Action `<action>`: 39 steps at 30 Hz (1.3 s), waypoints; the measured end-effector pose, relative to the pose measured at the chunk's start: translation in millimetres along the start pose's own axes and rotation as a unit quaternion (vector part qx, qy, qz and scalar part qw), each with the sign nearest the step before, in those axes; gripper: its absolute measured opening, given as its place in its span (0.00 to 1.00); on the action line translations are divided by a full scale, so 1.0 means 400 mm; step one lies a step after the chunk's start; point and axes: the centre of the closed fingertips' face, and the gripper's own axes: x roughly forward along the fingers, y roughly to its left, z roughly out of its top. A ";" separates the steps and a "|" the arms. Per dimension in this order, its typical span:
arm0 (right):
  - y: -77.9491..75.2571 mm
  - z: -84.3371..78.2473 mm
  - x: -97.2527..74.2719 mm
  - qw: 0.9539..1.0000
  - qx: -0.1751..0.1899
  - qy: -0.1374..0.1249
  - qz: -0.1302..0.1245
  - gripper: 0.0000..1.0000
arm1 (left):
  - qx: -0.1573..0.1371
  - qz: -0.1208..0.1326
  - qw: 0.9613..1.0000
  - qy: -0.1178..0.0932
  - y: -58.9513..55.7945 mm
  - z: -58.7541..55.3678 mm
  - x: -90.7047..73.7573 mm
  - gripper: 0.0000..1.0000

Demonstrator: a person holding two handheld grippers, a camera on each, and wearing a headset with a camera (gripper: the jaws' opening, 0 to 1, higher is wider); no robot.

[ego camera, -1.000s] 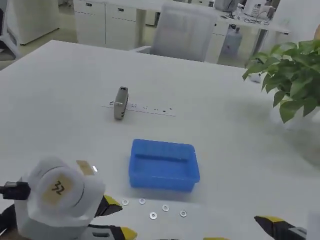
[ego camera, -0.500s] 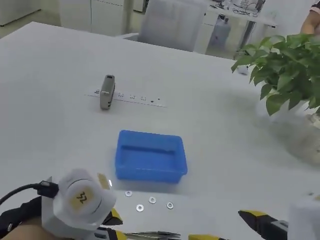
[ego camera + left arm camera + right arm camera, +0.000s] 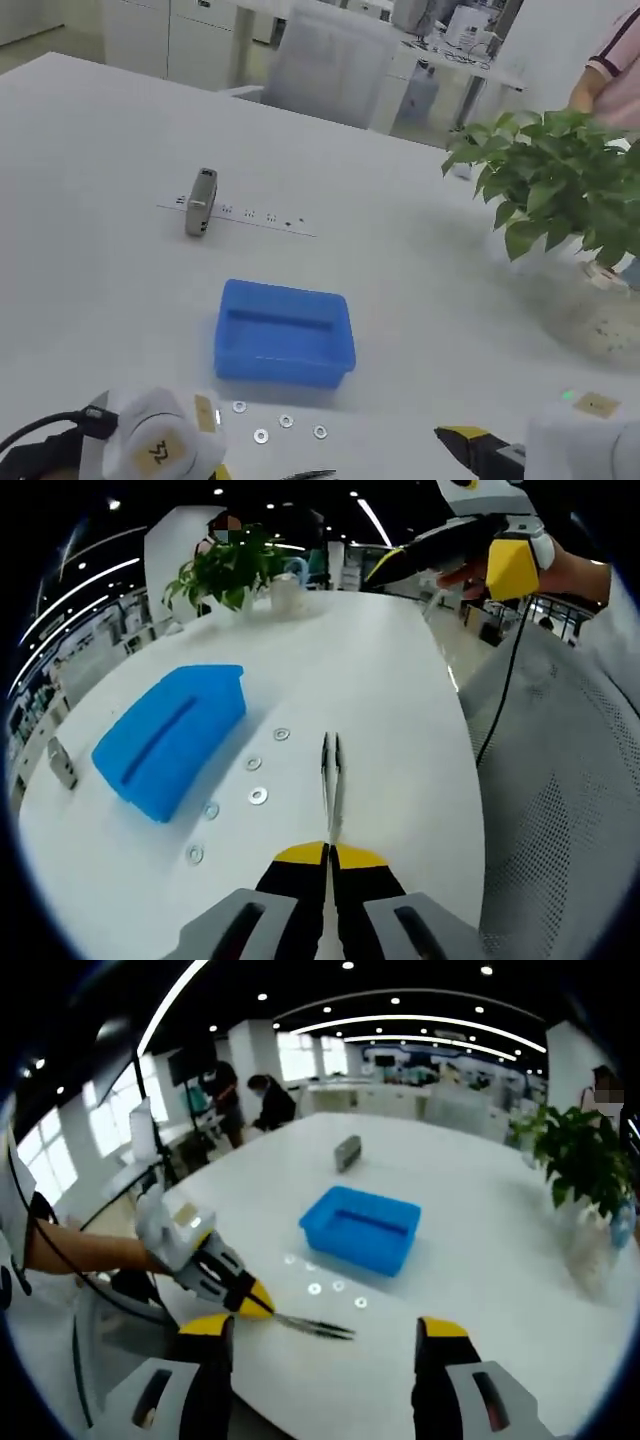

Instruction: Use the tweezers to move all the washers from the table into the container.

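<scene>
so over the last second my left gripper (image 3: 328,852), jaws pinched on the tweezers (image 3: 330,780), slid in along the bench (image 3: 450,300) toward the washers (image 3: 286,421), and my right gripper (image 3: 328,1325) drifted in a bit closer to them too

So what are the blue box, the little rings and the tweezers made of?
Blue container: probably matte plastic, with even colour and rounded edges. Washers: likely metal, pale with bright glints. Tweezers: apparently thin grey steel, slim and slightly shiny; hard to confirm.
</scene>
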 end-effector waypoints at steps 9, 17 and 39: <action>0.066 -0.037 0.052 0.997 -0.048 0.027 0.062 0.65 | -0.014 0.033 0.998 -0.049 -0.032 0.112 -0.107 0.00; 0.138 -0.087 0.096 0.982 -0.105 0.059 0.149 0.44 | -0.038 0.053 0.996 -0.057 -0.060 0.150 -0.144 0.00; 0.228 -0.024 0.016 0.924 -0.203 -0.002 0.325 0.17 | -0.015 0.070 0.993 -0.092 -0.191 0.395 -0.331 0.00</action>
